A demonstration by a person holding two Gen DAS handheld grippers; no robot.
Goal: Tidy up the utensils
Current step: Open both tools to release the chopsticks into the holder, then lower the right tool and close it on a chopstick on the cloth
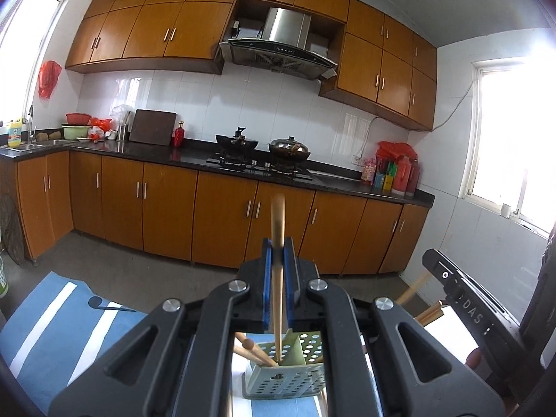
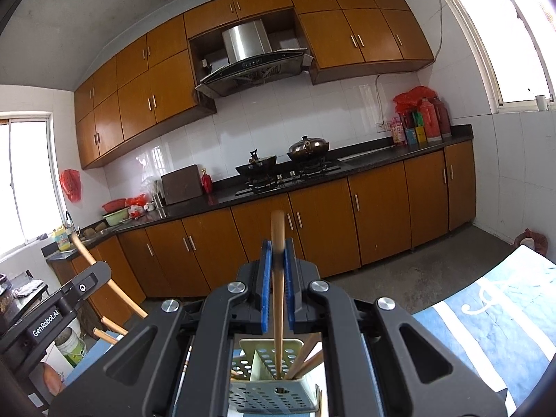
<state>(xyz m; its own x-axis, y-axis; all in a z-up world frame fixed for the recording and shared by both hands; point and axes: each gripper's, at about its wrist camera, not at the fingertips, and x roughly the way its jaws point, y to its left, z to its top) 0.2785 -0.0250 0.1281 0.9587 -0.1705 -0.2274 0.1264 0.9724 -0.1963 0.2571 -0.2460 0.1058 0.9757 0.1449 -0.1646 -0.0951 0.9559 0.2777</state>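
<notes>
My left gripper (image 1: 277, 248) is shut on a wooden chopstick (image 1: 277, 278) held upright, its lower end inside a perforated grey-green utensil holder (image 1: 285, 378) just below the jaws. Other wooden utensils (image 1: 252, 347) lean in that holder. My right gripper (image 2: 277, 250) is shut on another wooden chopstick (image 2: 278, 295), also upright, its lower end in the same holder (image 2: 274, 382), where more wooden sticks (image 2: 307, 358) lean to the right. The right gripper's body shows at the right of the left wrist view (image 1: 462, 299).
The holder stands on a blue and white striped cloth (image 1: 52, 323), which also shows in the right wrist view (image 2: 486, 330). Beyond it is bare floor, then orange kitchen cabinets (image 1: 166, 201) under a black counter with two pans on a stove (image 1: 260, 149). A wooden chair (image 2: 104, 295) is at left.
</notes>
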